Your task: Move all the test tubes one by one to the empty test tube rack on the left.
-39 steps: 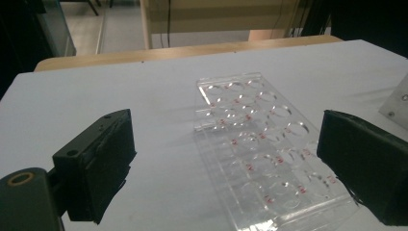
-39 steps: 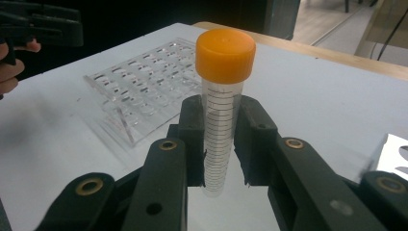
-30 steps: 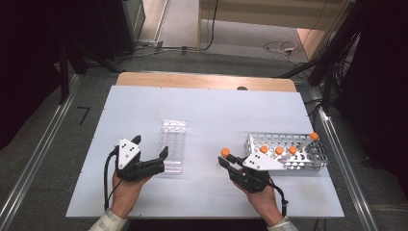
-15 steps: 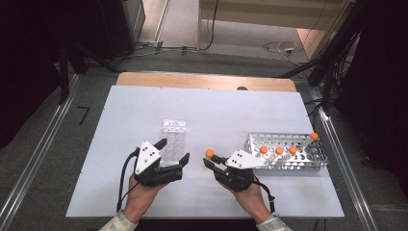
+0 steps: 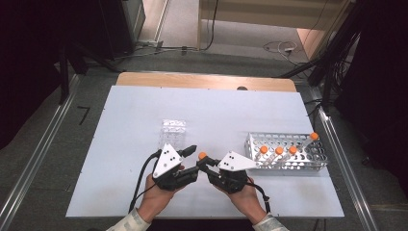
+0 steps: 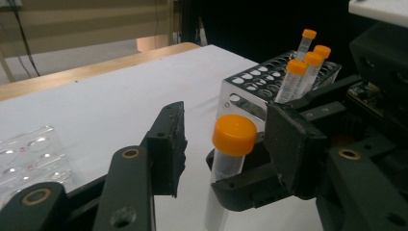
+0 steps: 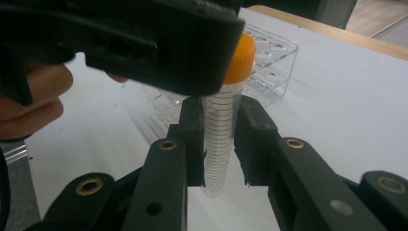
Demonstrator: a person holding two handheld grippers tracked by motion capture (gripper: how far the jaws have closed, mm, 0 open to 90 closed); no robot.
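Note:
A clear graduated tube with an orange cap stands upright in my right gripper, which is shut on its body. In the high view the two grippers meet near the table's front middle, the left gripper facing the right gripper, with the cap between them. My left gripper has just been closing, and its jaws now flank the cap. A gap still shows between its left pad and the cap, so nothing presses on the cap.
A metal rack at the right holds several orange-capped tubes. A clear plastic rack lies just beyond the left gripper. A wooden strip edges the far side of the white table.
Both hands have come together toward the front middle of the table. The left jaws have narrowed around the cap of the tube that the right gripper carried over.

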